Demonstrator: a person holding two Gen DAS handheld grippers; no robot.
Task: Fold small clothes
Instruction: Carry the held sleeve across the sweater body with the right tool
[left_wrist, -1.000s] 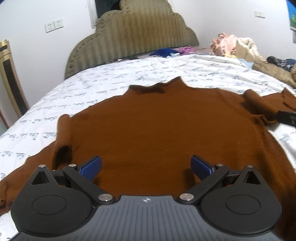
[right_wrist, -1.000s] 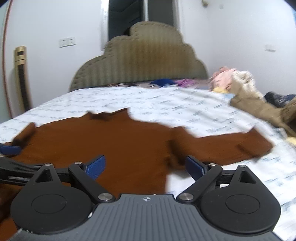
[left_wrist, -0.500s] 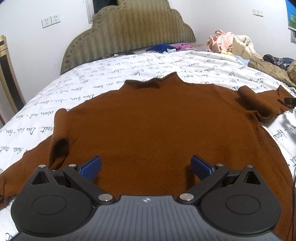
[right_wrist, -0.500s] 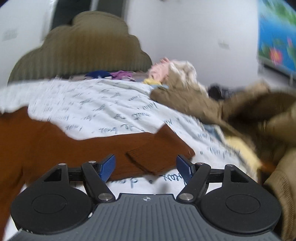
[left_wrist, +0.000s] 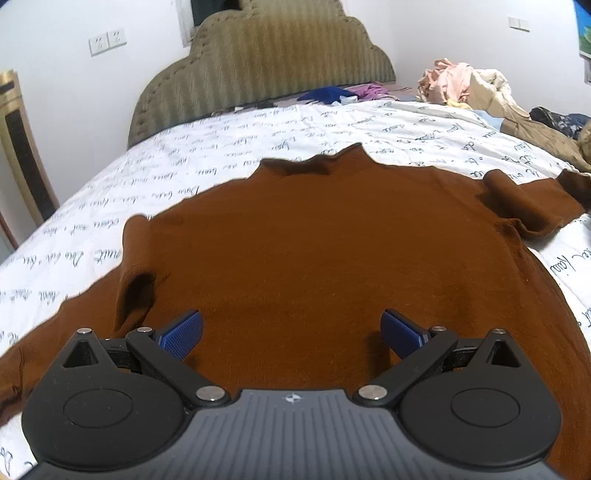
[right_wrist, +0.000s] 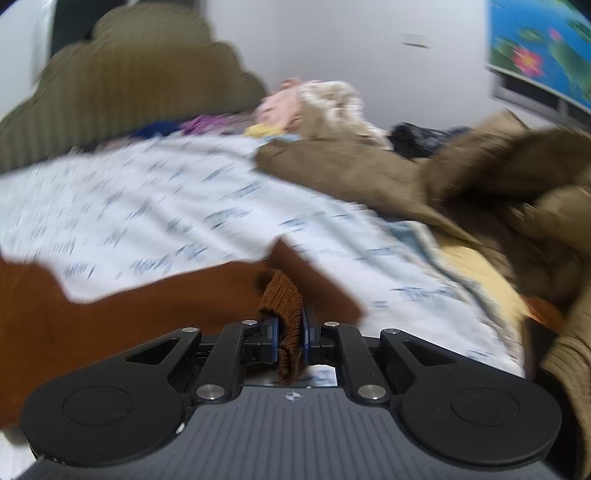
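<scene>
The brown sweater (left_wrist: 314, 258) lies spread flat on the bed, collar toward the far headboard, its right sleeve (right_wrist: 184, 295) stretched out to the right. Your right gripper (right_wrist: 290, 332) is clamped on that sleeve's ribbed cuff (right_wrist: 282, 295), and only a narrow bunch of knit sits between the pads, so a quick pull could let it slip out. Pull too hard the other way and, as I judge it, the whole body will drag across the printed bedsheet (left_wrist: 258, 133) and wrinkle, because nothing is pinning it. Your left gripper (left_wrist: 291, 330) hangs over the near hem with its fingers spread wide and nothing in them. The left shoulder has a raised pucker (left_wrist: 136, 291) that may get folded in if you don't smooth it. Just beyond the cuff on the right sits a tan garment heap (right_wrist: 480, 184); swing wide and you could snag it. The right view is blurred, so judge the grip carefully.
</scene>
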